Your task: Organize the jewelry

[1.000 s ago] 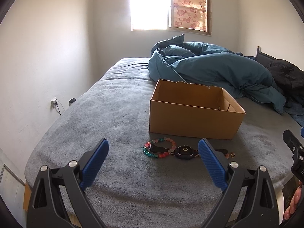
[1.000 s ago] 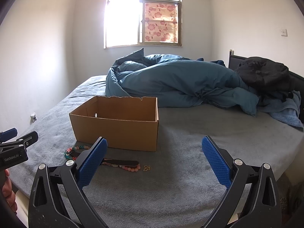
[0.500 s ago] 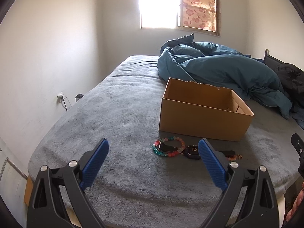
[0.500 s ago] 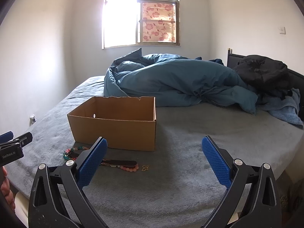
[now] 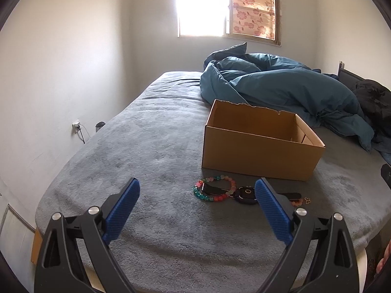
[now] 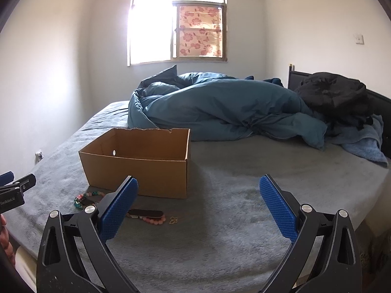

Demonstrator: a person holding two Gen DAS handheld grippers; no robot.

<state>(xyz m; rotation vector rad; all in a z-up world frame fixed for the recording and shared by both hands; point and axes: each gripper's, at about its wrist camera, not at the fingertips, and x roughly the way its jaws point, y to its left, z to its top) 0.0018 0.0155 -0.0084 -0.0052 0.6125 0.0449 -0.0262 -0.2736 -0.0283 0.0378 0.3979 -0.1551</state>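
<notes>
Both cameras had drawn back from the bed. Left gripper [image 5: 197, 195] and right gripper [image 6: 198, 191] hung released, empty. Beaded bracelet [image 5: 215, 191] lay before the cardboard box [image 5: 259, 156]; approach pending, next descend and grasp.

Matt cardboard box [image 5: 259, 151] on fuzzy grey blanket [image 5: 151, 151].

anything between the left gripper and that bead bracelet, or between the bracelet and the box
Nothing visible blocks either path. The left gripper is open over bare grey blanket, with the bead bracelet lying ahead. The cardboard box stands open-topped just behind the bracelet; only its near wall must be cleared.
</notes>
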